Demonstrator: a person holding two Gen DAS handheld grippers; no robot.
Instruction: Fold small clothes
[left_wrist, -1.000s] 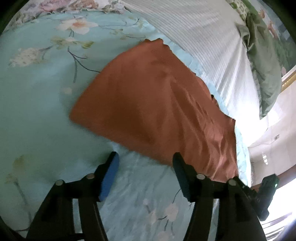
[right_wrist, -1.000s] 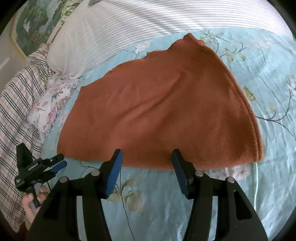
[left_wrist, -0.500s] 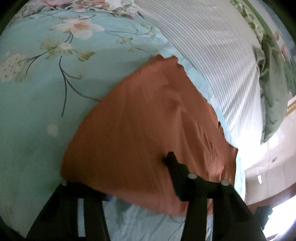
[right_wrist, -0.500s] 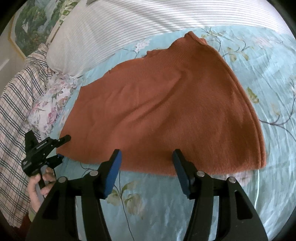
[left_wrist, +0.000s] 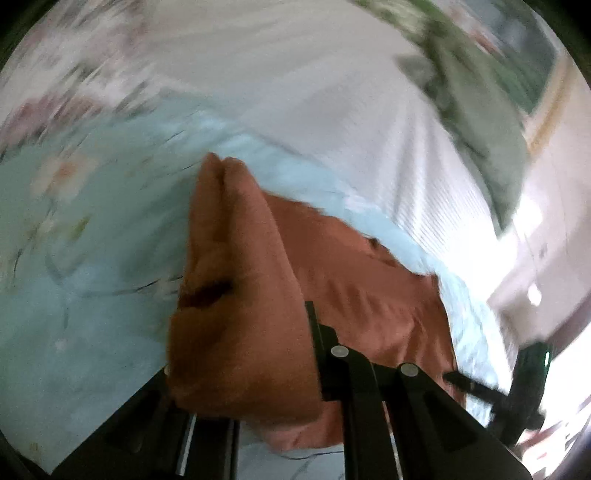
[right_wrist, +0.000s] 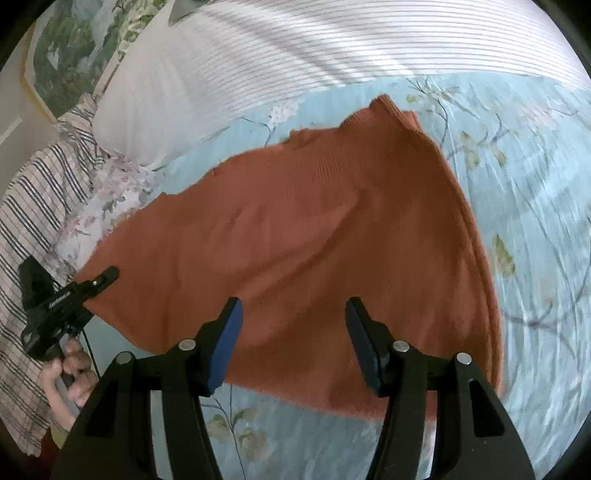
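Observation:
A rust-orange knitted garment (right_wrist: 314, 229) lies spread on a light blue floral bedsheet (right_wrist: 535, 221). My left gripper (left_wrist: 243, 354) is shut on the garment's near-left corner (left_wrist: 236, 302) and holds that edge raised and bunched; one finger is hidden under the cloth. The view is blurred by motion. The left gripper also shows in the right wrist view (right_wrist: 66, 299), at the garment's left edge, held by a hand. My right gripper (right_wrist: 293, 343) is open, its blue-padded fingers (right_wrist: 227, 343) over the garment's near hem, holding nothing.
A white striped pillow (right_wrist: 295, 48) lies behind the garment. A plaid blanket (right_wrist: 33, 206) and a floral pillow (right_wrist: 99, 210) lie at the left. A green cloth (left_wrist: 491, 122) and a framed picture (right_wrist: 74, 48) are at the headboard.
My left gripper went from open in front of the garment to shut on its corner, and has lifted that edge. My right gripper moved forward over the near hem and stayed open.

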